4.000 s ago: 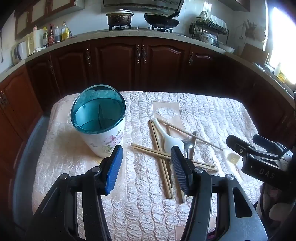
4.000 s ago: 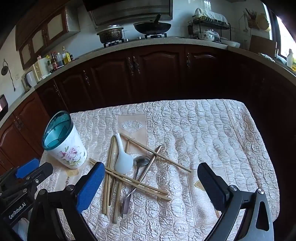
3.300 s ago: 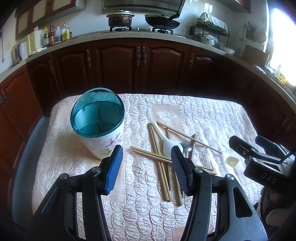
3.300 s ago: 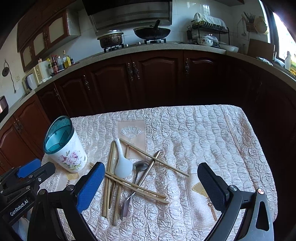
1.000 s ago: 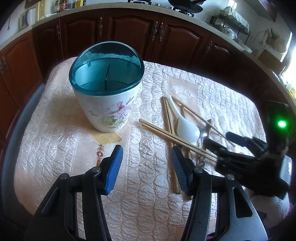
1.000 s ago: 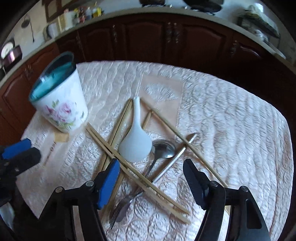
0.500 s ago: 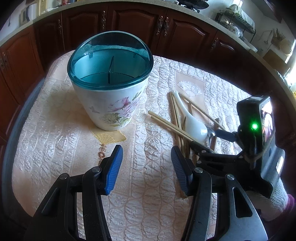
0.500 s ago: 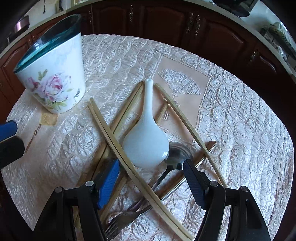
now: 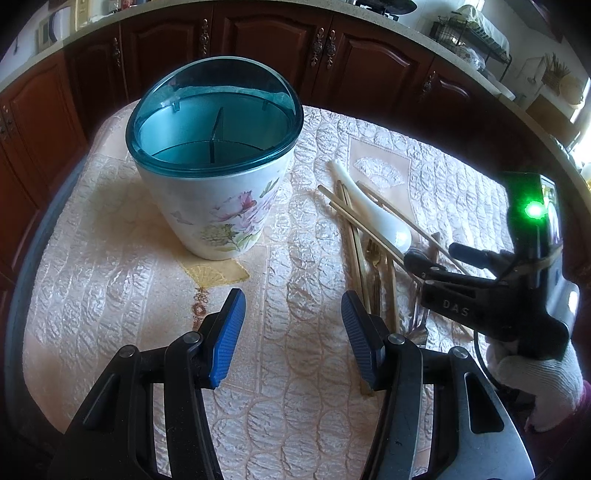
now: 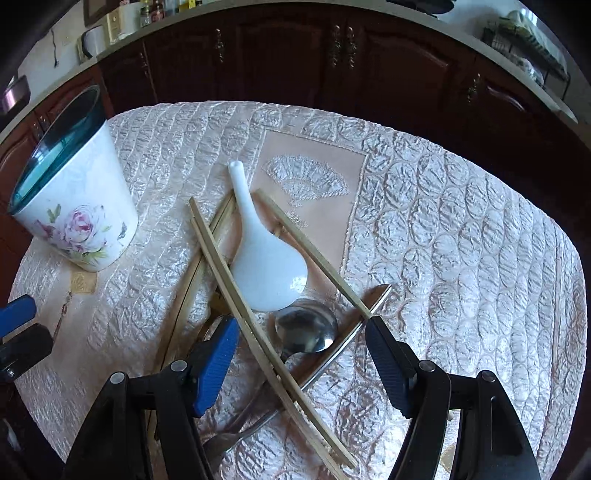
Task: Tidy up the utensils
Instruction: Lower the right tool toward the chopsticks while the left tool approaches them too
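Note:
A floral utensil holder [image 9: 218,177] with a teal divided rim stands on the quilted tablecloth [image 9: 110,280]; it also shows at the left of the right wrist view [image 10: 77,206]. A pile of utensils lies to its right: a white ceramic spoon [image 10: 266,258], a metal spoon [image 10: 306,328], several wooden chopsticks [image 10: 236,284] and a fork [image 9: 373,254]. My right gripper [image 10: 299,354] is open, low over the pile, its fingers either side of the metal spoon and a chopstick pair. My left gripper [image 9: 291,332] is open and empty, in front of the holder.
Dark wooden cabinets [image 10: 295,55] under a countertop curve around the table's far side. A dish rack [image 9: 476,33] stands on the counter at the right. The table edge [image 9: 48,206] drops off to the left of the holder.
My right gripper has dropped lower and closer onto the utensil pile, and its jaws have narrowed since four seconds ago. My left gripper has moved nearer the holder.

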Demonstrator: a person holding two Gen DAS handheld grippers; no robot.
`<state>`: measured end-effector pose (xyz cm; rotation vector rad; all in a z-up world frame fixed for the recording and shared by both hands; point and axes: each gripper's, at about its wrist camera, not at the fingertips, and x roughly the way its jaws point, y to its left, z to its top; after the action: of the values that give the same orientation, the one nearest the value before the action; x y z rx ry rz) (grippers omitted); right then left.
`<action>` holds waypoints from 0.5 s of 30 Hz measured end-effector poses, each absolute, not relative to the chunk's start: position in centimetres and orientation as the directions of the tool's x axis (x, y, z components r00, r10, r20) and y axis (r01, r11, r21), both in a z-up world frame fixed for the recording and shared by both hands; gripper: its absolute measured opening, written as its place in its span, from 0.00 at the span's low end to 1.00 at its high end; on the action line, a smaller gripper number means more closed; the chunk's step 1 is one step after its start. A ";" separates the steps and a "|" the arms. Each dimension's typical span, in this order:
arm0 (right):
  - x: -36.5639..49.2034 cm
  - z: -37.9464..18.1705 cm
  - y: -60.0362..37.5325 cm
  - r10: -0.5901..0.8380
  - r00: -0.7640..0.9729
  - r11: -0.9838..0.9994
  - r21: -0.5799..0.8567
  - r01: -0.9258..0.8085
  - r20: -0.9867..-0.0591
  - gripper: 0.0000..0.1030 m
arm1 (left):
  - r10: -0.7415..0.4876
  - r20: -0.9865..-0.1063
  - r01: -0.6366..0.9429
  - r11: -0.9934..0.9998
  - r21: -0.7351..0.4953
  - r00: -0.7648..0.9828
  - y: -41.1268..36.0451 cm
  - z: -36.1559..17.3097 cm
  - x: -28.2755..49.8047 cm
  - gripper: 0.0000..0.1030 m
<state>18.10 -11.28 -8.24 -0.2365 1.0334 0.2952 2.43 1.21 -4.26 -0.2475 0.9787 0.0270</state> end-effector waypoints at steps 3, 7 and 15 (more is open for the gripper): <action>18.3 -8.4 -11.4 0.122 0.463 0.933 -0.057 -0.354 -0.878 0.60 | -0.090 -0.822 -0.128 0.973 -0.194 0.562 1.1 -4.1 2.4 0.52; 16.2 -9.2 -13.5 0.186 0.440 0.943 0.034 -0.331 -0.879 0.43 | -0.092 -0.823 -0.124 0.973 -0.194 0.560 1.0 -4.1 2.4 0.52; 15.9 -9.4 -16.6 0.156 0.455 0.967 0.042 -0.250 -0.877 0.36 | -0.100 -0.827 -0.107 0.976 -0.190 0.554 0.4 -4.2 2.4 0.52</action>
<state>15.92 -16.57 -9.39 -0.0977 1.0699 0.2511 2.41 0.40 -4.15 -0.2291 0.9861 0.0046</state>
